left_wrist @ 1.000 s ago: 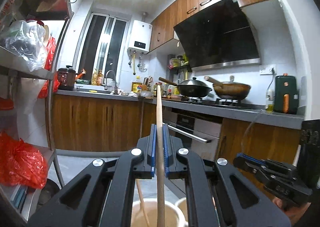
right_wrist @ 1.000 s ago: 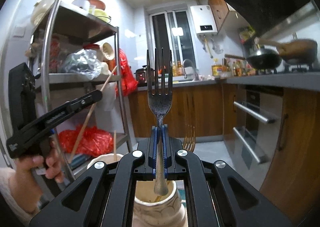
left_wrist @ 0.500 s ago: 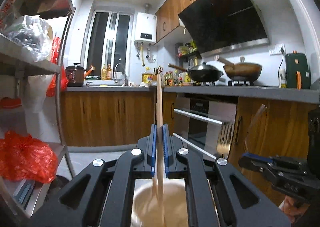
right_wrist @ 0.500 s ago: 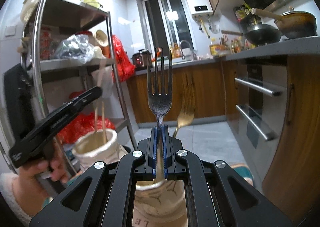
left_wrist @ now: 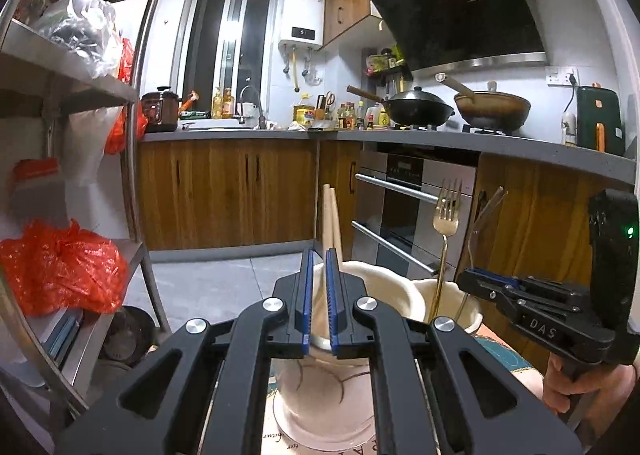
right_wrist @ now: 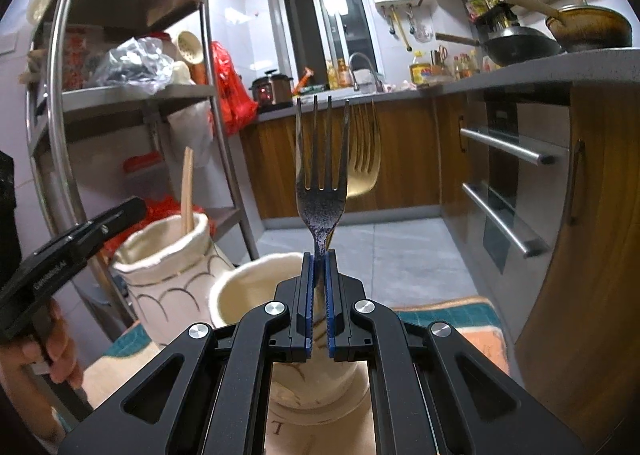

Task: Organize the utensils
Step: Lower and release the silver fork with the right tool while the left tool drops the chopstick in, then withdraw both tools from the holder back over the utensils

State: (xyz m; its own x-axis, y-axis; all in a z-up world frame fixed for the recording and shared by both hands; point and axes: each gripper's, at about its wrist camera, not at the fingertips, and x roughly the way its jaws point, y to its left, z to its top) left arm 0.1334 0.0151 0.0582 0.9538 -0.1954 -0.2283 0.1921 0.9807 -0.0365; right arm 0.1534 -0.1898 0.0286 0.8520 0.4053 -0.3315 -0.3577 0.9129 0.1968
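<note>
The fork (right_wrist: 321, 179) is dark speckled metal, stiff, a little heavy at the head and, I think, slippery on its smooth neck. My right gripper (right_wrist: 319, 261) has its fingers pressed together on that narrow neck, just under the head, and the tines point up at 12 o'clock. This low place is a good hold, because the flat stem cannot turn between the ribbed blue pads. The handle hangs below, over the mouth of the near jar (right_wrist: 240, 289), so the fork is above the jar and not resting in it, as far as I can tell.

The chopstick (left_wrist: 331, 215) is pale wood, light, thin and rigid. My left gripper (left_wrist: 319, 255) has its fingers together on it, I judge; the lower end goes down into the second jar (left_wrist: 376, 287), at 9 o'clock from the first one.

Both jars are cream ceramic with thin painted lines and a wavy rim. They are hard and fragile, so metal should go in gently. A gold fork (right_wrist: 366, 171) stands in the near jar, behind mine at 1 o'clock. The jars stand on a patterned mat (right_wrist: 460, 315).
</note>
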